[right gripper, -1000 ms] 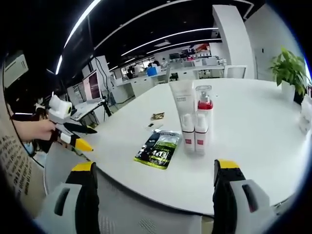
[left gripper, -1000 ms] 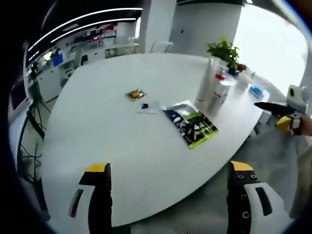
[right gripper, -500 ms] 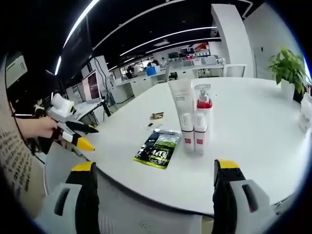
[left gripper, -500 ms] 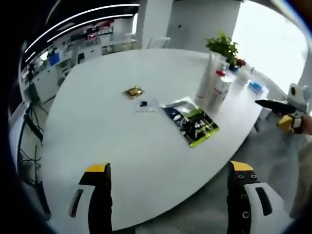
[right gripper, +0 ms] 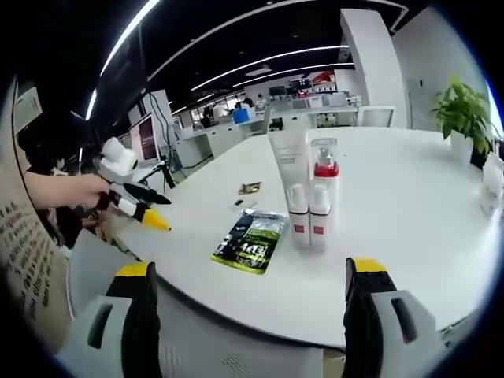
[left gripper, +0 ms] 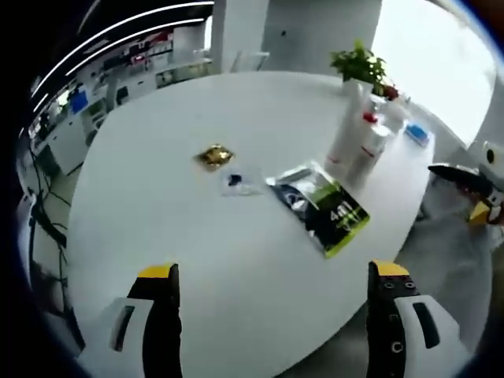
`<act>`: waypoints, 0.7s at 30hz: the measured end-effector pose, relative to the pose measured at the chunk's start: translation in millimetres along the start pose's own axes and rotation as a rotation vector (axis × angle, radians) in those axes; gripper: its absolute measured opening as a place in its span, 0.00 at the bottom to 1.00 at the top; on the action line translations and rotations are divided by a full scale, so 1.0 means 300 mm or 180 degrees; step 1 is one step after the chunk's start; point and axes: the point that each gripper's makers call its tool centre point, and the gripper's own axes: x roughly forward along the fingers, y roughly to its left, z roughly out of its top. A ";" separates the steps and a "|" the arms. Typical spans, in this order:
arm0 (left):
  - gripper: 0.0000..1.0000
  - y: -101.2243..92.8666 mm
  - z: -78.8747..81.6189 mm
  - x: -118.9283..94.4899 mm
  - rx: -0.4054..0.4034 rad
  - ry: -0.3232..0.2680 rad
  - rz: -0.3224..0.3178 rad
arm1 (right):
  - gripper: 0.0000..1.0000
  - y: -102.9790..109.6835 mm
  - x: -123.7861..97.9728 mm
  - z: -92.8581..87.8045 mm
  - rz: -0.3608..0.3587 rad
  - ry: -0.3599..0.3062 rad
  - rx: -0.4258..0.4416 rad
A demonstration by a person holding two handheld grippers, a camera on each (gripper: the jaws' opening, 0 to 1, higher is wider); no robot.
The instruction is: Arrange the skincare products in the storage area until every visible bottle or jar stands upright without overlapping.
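The left gripper (left gripper: 270, 315) hangs above the near part of the broad white round bench (left gripper: 157, 189) with its black, yellow-tipped jaws spread wide and nothing between them. The right gripper (right gripper: 248, 315) sits off the bench's near edge (right gripper: 409, 236), its jaws likewise spread wide and bare. In the right gripper view the left gripper (right gripper: 134, 201) also appears at the left, held in a person's hand (right gripper: 75, 189); in the left gripper view the right gripper (left gripper: 472, 185) enters from the right. Ahead of the right jaws, a dark green and black glossy pouch (right gripper: 250, 241) lies flat on the bench, and just beside it stands a tight upright cluster of skincare products: a tall white tube (right gripper: 289, 161), a clear pump bottle with a red collar (right gripper: 324, 164), and two small white bottles with red labels (right gripper: 309, 216) in front of them, all touching or nearly so. Farther off lie a small gold foil packet (left gripper: 214, 155) and a small clear sachet (left gripper: 239, 181). A green potted plant (right gripper: 463, 118) stands at the bench's far side.
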 end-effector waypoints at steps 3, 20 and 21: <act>0.97 0.009 0.021 0.025 0.0030 0.0024 -0.0003 | 0.99 0.002 -0.002 -0.002 -0.0009 0.0005 0.0004; 0.96 0.048 0.091 0.184 0.0091 0.0230 -0.0090 | 0.99 -0.006 -0.004 -0.024 -0.0092 0.0077 -0.0022; 0.95 0.050 0.097 0.198 0.0099 0.0241 -0.0096 | 0.99 -0.009 -0.003 -0.026 -0.0105 0.0084 -0.0013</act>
